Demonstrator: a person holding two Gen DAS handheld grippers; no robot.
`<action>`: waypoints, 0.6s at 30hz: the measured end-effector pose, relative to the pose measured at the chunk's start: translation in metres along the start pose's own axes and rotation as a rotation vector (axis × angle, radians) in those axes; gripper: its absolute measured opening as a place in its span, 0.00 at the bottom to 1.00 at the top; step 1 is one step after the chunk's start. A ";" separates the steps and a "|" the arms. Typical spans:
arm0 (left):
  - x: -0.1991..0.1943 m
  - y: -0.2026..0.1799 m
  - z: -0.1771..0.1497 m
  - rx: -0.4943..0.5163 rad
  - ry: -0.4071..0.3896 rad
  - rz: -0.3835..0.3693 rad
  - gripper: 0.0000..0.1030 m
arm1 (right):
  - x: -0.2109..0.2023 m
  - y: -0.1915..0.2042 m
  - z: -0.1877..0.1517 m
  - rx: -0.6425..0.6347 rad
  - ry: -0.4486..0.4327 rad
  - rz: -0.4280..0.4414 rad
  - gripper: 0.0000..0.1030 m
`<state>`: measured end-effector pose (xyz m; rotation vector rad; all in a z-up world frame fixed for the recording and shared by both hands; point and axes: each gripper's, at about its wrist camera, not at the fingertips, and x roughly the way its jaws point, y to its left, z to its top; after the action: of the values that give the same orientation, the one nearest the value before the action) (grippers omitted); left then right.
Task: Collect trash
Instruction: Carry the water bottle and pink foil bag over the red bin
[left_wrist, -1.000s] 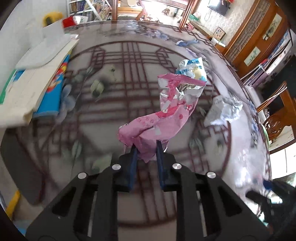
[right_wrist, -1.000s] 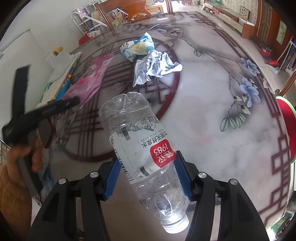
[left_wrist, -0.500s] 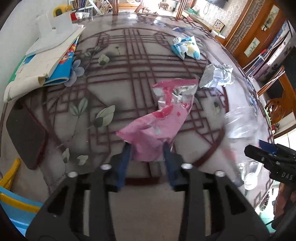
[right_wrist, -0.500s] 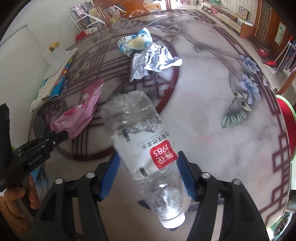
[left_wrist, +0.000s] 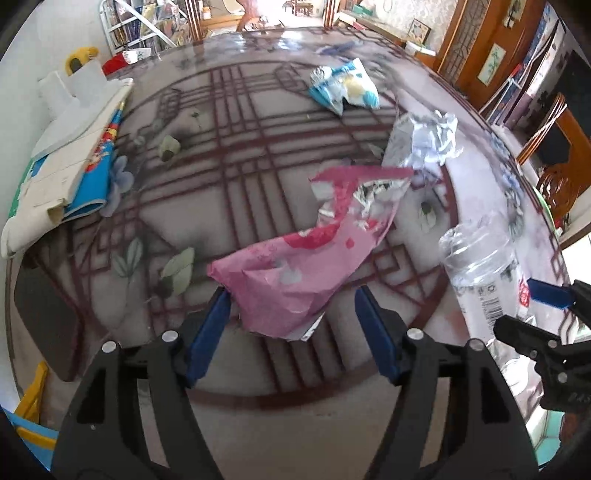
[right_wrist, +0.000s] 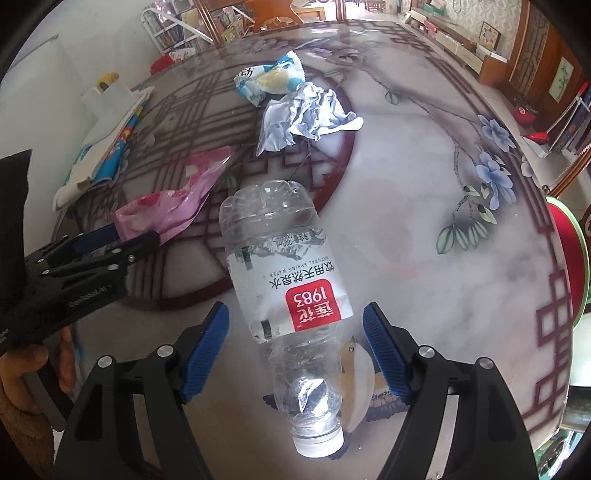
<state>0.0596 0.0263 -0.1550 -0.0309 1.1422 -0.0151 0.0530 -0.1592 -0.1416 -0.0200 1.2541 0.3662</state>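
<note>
The round glass-topped table with a dark red lattice print (right_wrist: 424, 206) carries everything here. Toward its left edge sits a stack of white and blue paper booklets (left_wrist: 70, 155). Near the table's middle lies a crumpled silver foil wrapper (right_wrist: 306, 114), with a blue and white snack packet (right_wrist: 269, 79) just beyond it. Nearer the table's front edge, the clear, empty plastic water bottle with a red label (right_wrist: 284, 291) lies between the spread jaws of the right gripper (right_wrist: 295, 350), cap toward the camera; neither pad touches it, so that claw is released. The pink foil-lined snack bag (left_wrist: 306, 258) sits between the wide-apart jaws of the left gripper (left_wrist: 291, 332), also released, though whether the bag rests on the glass or is dropping I cannot tell.

Both pieces appear loose near the table's front edge. The round bottle could roll off the slick glass, and the light bag could slide away if a jaw nudges it.
</note>
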 end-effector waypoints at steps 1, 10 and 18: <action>0.001 -0.001 -0.002 -0.004 0.000 0.001 0.54 | 0.001 0.000 0.000 0.000 0.003 -0.003 0.70; -0.018 0.004 -0.006 -0.071 -0.058 -0.040 0.31 | 0.007 -0.002 0.003 0.013 0.015 -0.009 0.70; -0.057 0.014 -0.001 -0.171 -0.141 -0.092 0.32 | 0.008 0.001 0.005 0.002 0.003 -0.017 0.51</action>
<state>0.0352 0.0414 -0.1040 -0.2331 0.9983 0.0033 0.0593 -0.1553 -0.1473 -0.0292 1.2568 0.3508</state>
